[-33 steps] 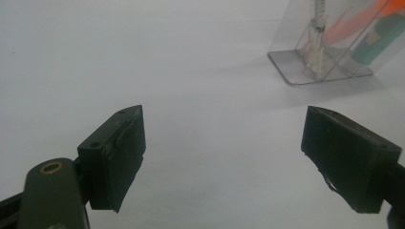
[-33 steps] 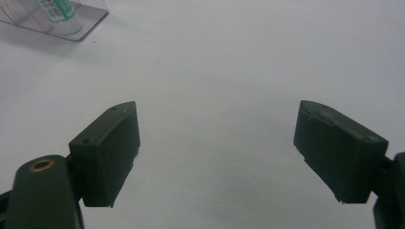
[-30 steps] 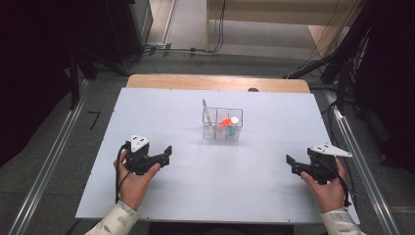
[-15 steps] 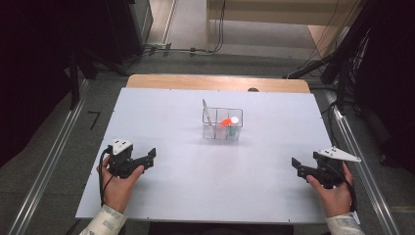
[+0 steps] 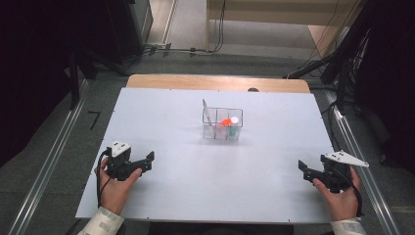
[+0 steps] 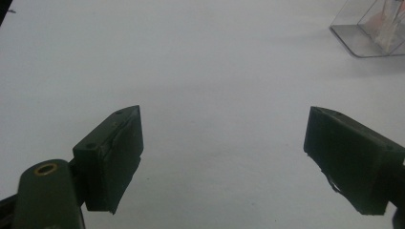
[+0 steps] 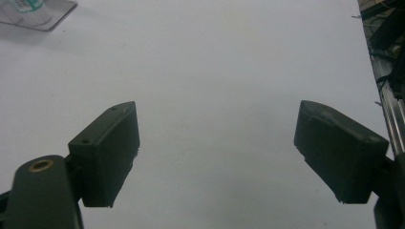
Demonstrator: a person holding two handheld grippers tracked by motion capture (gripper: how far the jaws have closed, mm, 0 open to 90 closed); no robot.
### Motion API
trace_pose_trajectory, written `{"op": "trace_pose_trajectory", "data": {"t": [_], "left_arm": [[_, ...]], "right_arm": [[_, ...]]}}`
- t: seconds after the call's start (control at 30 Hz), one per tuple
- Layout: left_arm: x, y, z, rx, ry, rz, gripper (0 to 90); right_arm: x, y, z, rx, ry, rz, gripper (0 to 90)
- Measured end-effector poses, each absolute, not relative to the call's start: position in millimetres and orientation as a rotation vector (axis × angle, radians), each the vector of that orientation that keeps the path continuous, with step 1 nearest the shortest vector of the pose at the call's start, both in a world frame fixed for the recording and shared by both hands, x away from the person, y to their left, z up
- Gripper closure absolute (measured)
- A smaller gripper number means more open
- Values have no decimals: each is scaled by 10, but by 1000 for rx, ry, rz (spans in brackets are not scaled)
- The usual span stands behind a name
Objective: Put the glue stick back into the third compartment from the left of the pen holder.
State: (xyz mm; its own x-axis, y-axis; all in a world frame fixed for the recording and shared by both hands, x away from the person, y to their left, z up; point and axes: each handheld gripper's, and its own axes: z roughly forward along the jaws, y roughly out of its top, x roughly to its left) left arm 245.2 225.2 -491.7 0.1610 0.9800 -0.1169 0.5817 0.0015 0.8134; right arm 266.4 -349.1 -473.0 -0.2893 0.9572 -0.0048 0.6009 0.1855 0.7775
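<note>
With both hands low at the near edge of the table (image 5: 176, 117), nothing is gripped. Left gripper (image 5: 147, 162): jaws spread wide, only bare table seen between them in the left gripper view (image 6: 224, 157). Right gripper (image 5: 302, 169): jaws equally wide, nothing held or touched (same bare surface in its own view (image 7: 217, 152)). Clear box (image 5: 222, 124) is set mid-table, well apart from both, with orange, white and green items inside; its corner is seen at (image 6: 367, 28) and (image 7: 36, 12).

A white table (image 5: 195, 132) carries one thing — a clear compartmented box (image 5: 222, 124) — standing near its middle.
</note>
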Motion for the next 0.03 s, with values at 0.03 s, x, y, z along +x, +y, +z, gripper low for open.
{"op": "trace_pose_trajectory", "data": {"t": [0.03], "left_arm": [[2454,2252,-4919,1677,1514,663,144]], "right_arm": [[2663,-3499,-4730,1456,1964,931,145]]}}
